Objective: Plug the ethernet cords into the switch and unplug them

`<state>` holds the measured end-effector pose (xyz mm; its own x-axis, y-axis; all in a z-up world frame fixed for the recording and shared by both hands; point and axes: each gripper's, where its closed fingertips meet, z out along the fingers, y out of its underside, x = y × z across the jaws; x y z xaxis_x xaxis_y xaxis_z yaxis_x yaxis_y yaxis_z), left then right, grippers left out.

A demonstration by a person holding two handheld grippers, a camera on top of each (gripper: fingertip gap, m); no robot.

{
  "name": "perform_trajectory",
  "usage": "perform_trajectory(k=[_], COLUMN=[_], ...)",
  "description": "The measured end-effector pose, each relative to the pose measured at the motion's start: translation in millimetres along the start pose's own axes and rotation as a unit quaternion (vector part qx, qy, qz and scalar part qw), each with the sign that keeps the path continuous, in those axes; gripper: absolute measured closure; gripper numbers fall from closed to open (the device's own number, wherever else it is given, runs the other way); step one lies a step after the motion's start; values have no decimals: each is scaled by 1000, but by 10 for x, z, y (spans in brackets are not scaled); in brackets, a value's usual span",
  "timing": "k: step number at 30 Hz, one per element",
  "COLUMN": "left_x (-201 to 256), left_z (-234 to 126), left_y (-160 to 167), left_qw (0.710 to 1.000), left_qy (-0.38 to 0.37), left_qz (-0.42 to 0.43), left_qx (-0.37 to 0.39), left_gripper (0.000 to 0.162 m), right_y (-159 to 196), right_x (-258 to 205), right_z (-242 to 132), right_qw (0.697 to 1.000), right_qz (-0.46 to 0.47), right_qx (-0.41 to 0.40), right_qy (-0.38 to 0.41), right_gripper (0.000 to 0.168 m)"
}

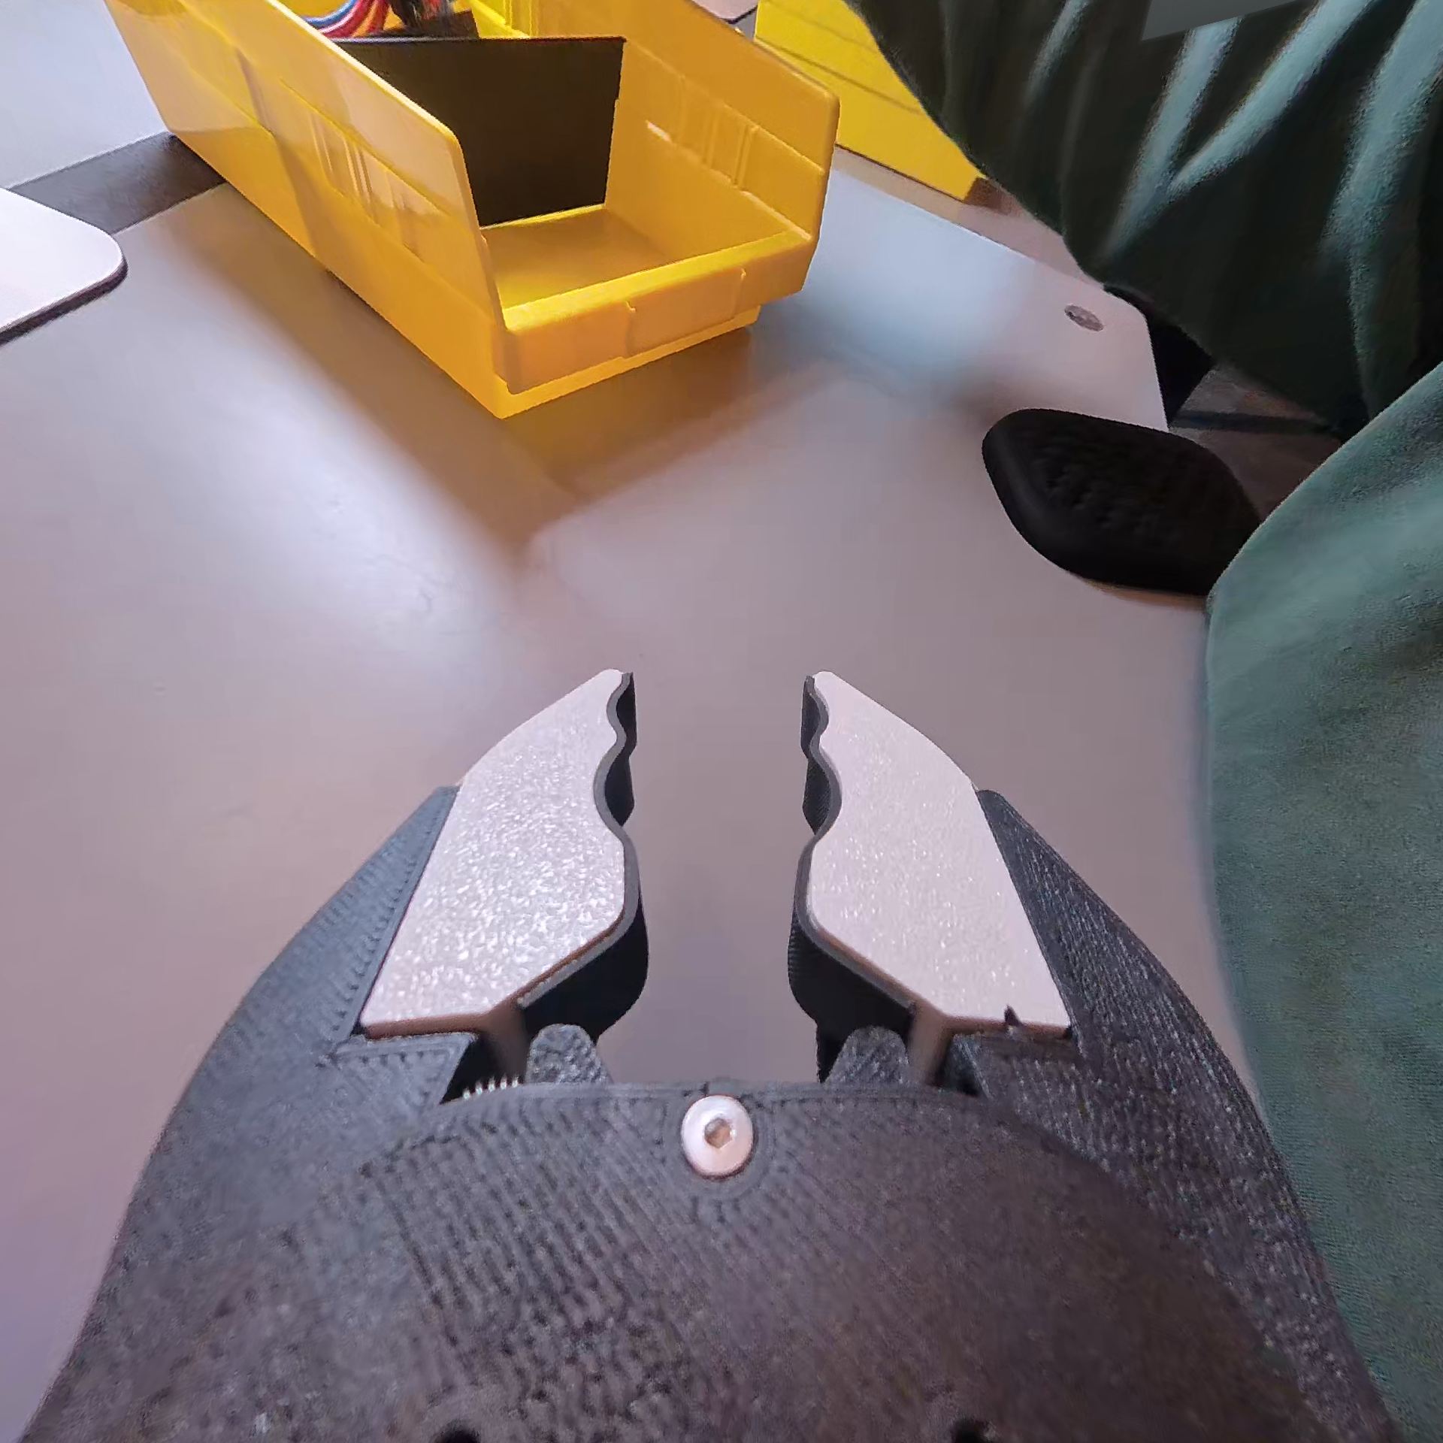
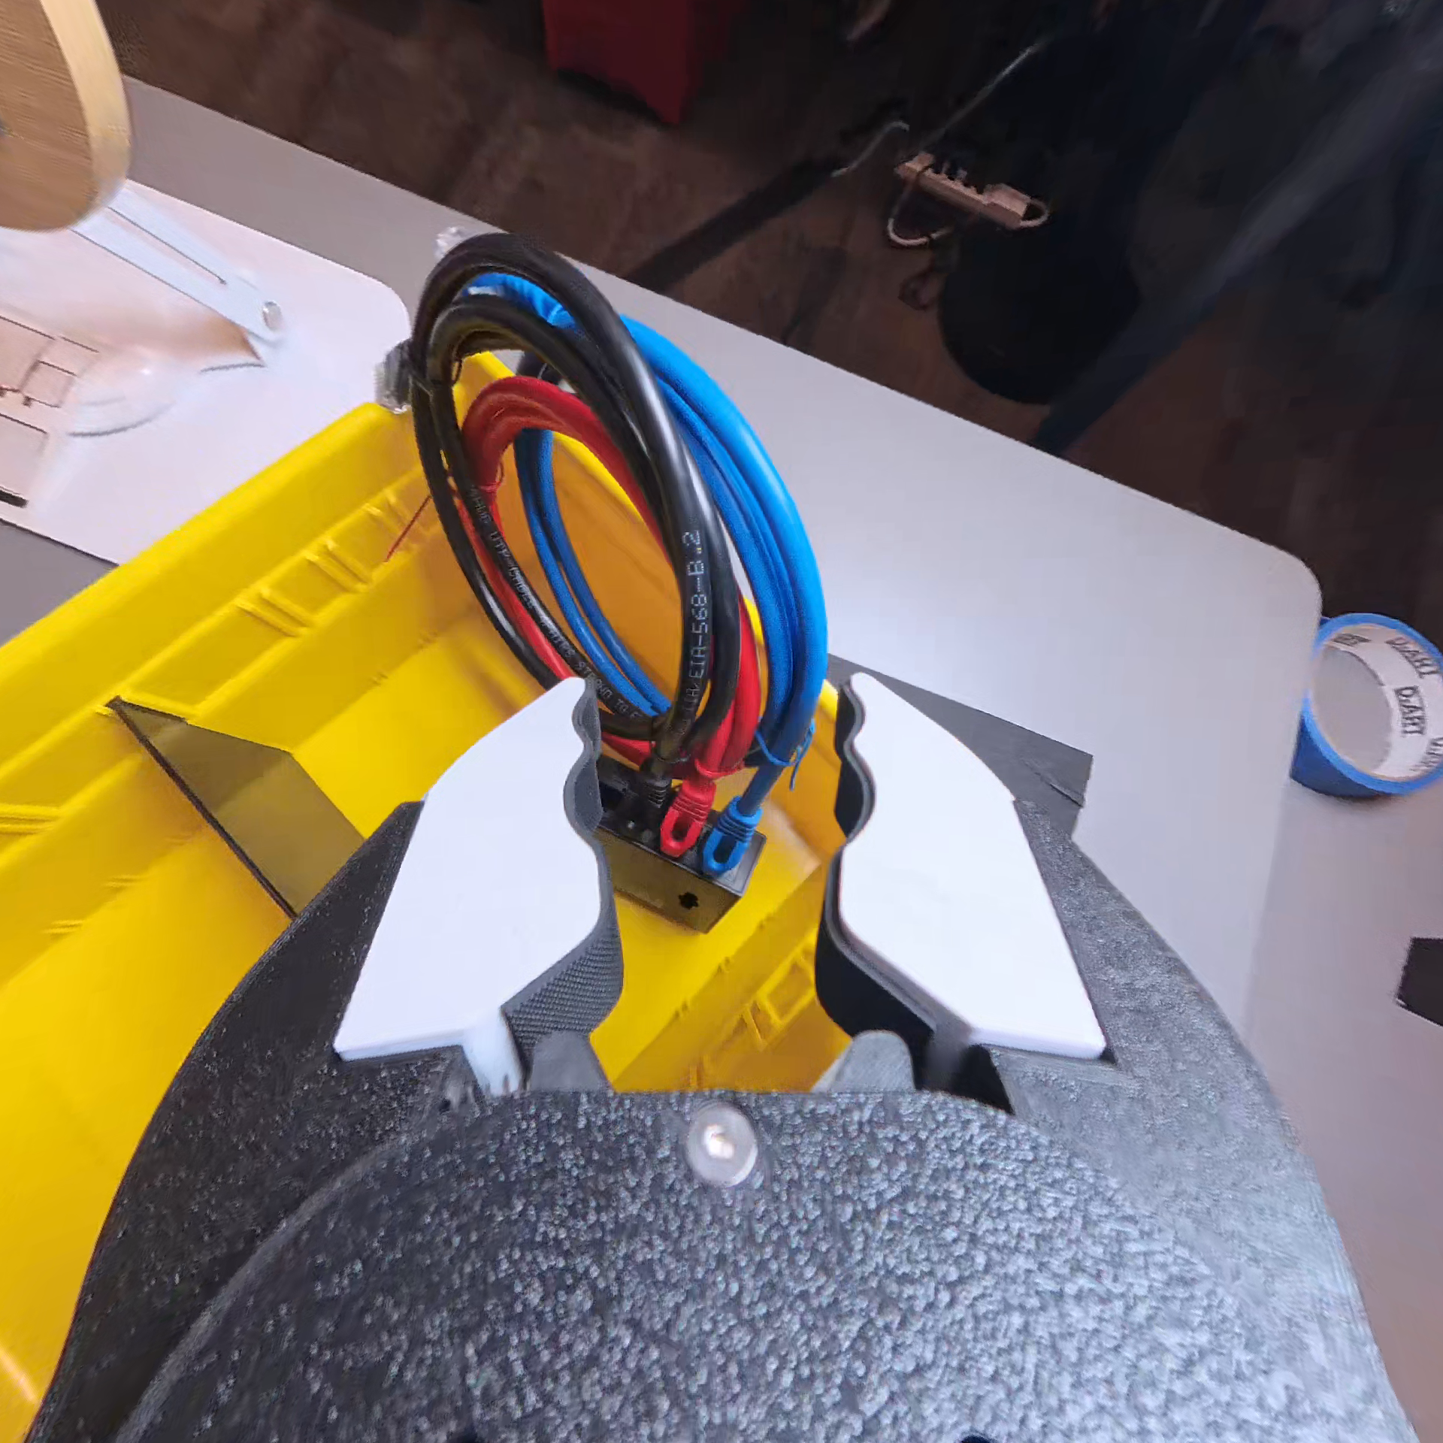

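Overhead, coiled glossy cords (image 2: 625,507), boxy switch (image 2: 679,878)

Yellow bin (image 1: 546,234): far end cut off at 12 o'clock in the left wrist view; black divider (image 1: 531,125) hides the contents behind it.
Second yellow bin (image 1: 851,78): mostly covered by a green sleeve (image 1: 1171,156).
Switch (image 2: 687,874): left part hidden behind the right gripper (image 2: 714,703) finger.
Black cord (image 2: 687,593) plug: too dark to make out.
Blue tape roll (image 2: 1362,707): clipped at 3 o'clock.
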<state>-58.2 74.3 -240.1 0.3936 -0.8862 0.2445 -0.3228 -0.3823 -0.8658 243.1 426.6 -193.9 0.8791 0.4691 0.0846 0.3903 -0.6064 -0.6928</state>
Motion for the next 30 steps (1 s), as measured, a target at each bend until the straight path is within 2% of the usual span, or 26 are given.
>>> perform_trajectory(k=[5,10,14,15,19,22,27,30], left_x=[3,-1,6,6,-5,-9,-9,-16], left_z=[29,48,57,56,39,44,61,86], left_y=[60,87,130,144,188,211,249,272], left_qw=[1000,1000,1000,999,999,999,999,999], left_qy=[-4,-5,-12,-13,-18,-14,-10,-6], left_qz=[9,6,12,13,15,9,13,9], left_qx=[-12,-18,-26,-29,-34,-36,-45,-50], left_gripper=[121,121,121,121,122,123,123,123], right_y=[-34,-160,-153,-123,-122,-105,-166,45], right_x=[135,125,161,164,97,72,164,166], right_z=[-120,-75,74,107,135,77,-151,-180], right_qw=[998,995,991,990,994,995,987,983], right_qz=[-37,-75,-85,-83,-34,46,142,144], right_qx=[-3,-4,-48,-66,-86,-89,-39,-84], right_qy=[45,68,96,97,64,6,-68,-78], right_gripper=[108,105,139,141,151,153,156,156])
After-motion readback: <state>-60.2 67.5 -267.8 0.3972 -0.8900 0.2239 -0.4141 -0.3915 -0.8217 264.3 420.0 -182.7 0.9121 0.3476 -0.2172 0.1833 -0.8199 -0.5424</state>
